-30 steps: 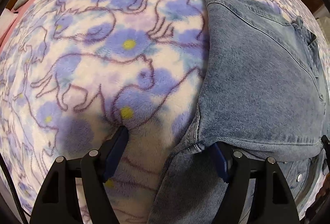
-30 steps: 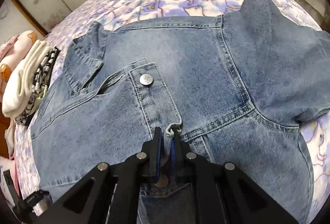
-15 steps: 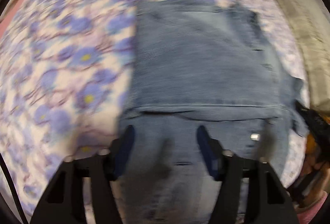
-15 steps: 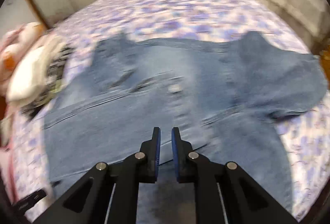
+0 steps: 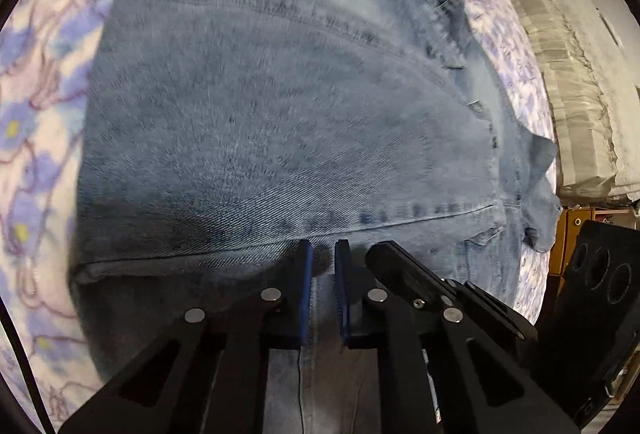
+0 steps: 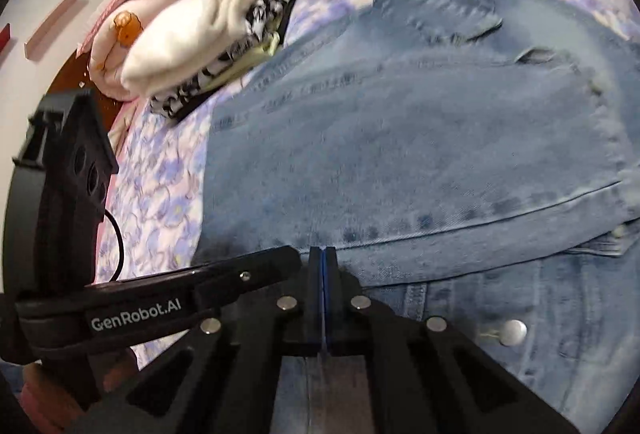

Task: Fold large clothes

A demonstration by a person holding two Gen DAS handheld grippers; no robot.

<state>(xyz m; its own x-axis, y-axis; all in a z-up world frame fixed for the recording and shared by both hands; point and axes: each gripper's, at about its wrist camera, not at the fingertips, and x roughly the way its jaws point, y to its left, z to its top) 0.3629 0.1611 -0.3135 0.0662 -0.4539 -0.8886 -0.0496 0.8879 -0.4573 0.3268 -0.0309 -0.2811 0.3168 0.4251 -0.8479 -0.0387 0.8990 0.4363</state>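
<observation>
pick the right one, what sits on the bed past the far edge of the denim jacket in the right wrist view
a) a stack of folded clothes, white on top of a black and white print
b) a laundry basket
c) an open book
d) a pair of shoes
a: in the right wrist view a stack of folded clothes, a white piece over a black and white print, lies on the floral bedspread just beyond the denim jacket.

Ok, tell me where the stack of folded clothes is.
In the right wrist view the stack of folded clothes sits upper left on the flowered blanket, just past the far left edge of the denim jacket.
</observation>
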